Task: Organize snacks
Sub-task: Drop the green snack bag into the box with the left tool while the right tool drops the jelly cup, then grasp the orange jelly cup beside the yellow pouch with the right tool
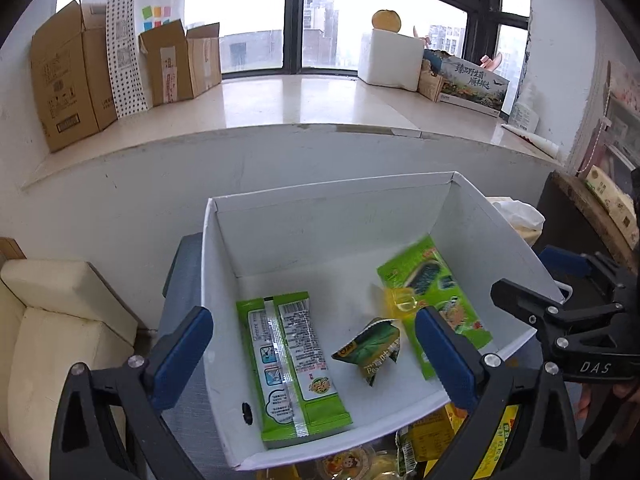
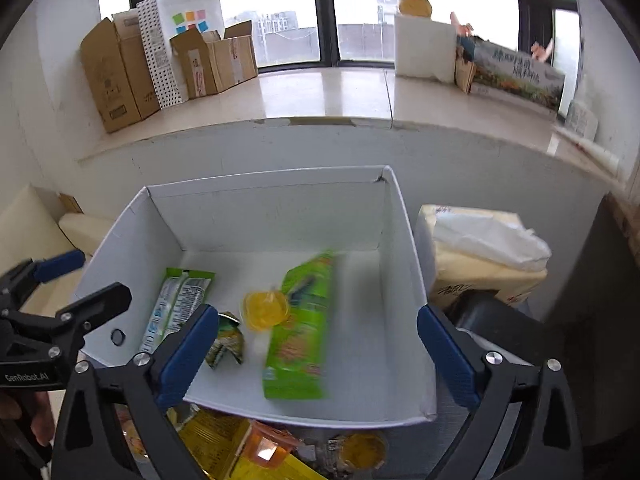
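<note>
A white open box [image 1: 224, 280] [image 2: 404, 248] holds snacks. A green packet lies back side up [image 1: 290, 364] [image 2: 176, 304] at its left. A small dark green pouch [image 1: 370, 348] [image 2: 226, 344] lies in the middle. A yellow jelly cup [image 1: 402, 300] [image 2: 266, 308] and a second green packet [image 1: 436, 300] [image 2: 302, 328] look motion-blurred at the right. My left gripper [image 1: 316, 356] is open and empty above the box's near edge. My right gripper [image 2: 318, 356] is open and empty too; it also shows in the left wrist view [image 1: 560, 292].
More snacks lie in front of the box: yellow packets [image 2: 216, 440] [image 1: 432, 436] and jelly cups [image 2: 364, 450] [image 1: 352, 464]. A tissue pack [image 2: 480, 256] stands right of the box. A cream sofa [image 1: 60, 320] is at left. Cardboard boxes [image 1: 68, 84] sit on the window ledge.
</note>
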The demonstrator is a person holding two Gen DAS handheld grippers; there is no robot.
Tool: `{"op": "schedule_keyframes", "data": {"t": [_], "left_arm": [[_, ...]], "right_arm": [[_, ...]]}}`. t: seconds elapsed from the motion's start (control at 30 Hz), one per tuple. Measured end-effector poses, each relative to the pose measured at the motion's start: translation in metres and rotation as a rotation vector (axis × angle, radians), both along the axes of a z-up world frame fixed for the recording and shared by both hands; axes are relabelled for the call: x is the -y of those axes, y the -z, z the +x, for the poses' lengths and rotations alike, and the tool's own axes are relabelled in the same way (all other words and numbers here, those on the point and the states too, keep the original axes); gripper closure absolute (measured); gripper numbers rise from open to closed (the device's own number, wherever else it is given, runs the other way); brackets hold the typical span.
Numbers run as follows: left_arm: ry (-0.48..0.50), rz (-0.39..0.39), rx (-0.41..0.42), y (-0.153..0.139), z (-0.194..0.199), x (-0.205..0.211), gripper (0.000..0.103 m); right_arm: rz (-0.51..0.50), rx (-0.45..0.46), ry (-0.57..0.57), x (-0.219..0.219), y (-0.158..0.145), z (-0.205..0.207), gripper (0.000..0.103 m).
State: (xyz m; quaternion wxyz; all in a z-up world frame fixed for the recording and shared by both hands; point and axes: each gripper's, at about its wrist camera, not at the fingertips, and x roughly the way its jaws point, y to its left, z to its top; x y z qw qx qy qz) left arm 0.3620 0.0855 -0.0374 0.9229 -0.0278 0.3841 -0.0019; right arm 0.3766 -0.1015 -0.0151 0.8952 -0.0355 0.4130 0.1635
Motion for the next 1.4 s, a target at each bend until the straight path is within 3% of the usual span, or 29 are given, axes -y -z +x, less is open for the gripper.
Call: {"op": "schedule_keyframes", "data": {"t": [0.4, 0.67, 0.83, 1.03, 1.17, 1.4], "left_arm": [[0.005, 0.003, 0.038, -0.021, -0.045, 0.002, 0.0], [0.007, -0.038, 0.081, -0.023, -0.118, 0.003, 0.0], [0.015, -0.049, 0.1, -0.014, -0.175, 0.011, 0.0], [0.027, -0.098, 0.081, 0.001, -0.218, 0.02, 0.0], [0.014, -0.103, 0.078, 0.006, -0.23, 0.026, 0.0], [-0.007, -0.084, 0.066, 0.016, -0.239, 0.024, 0.0]], "right_arm": [[0.047, 0.046, -0.016, 0.012, -0.022, -0.038, 0.001], [0.112, 0.097, -0.058, 0.032, -0.033, -0.116, 0.001], [0.115, 0.106, -0.088, 0.039, -0.023, -0.166, 0.001], [0.149, 0.043, -0.15, 0.043, 0.01, -0.211, 0.001], [0.132, 0.003, -0.132, 0.04, 0.034, -0.21, 0.001], [0.232, -0.034, -0.035, 0.037, 0.048, -0.174, 0.001]]}}
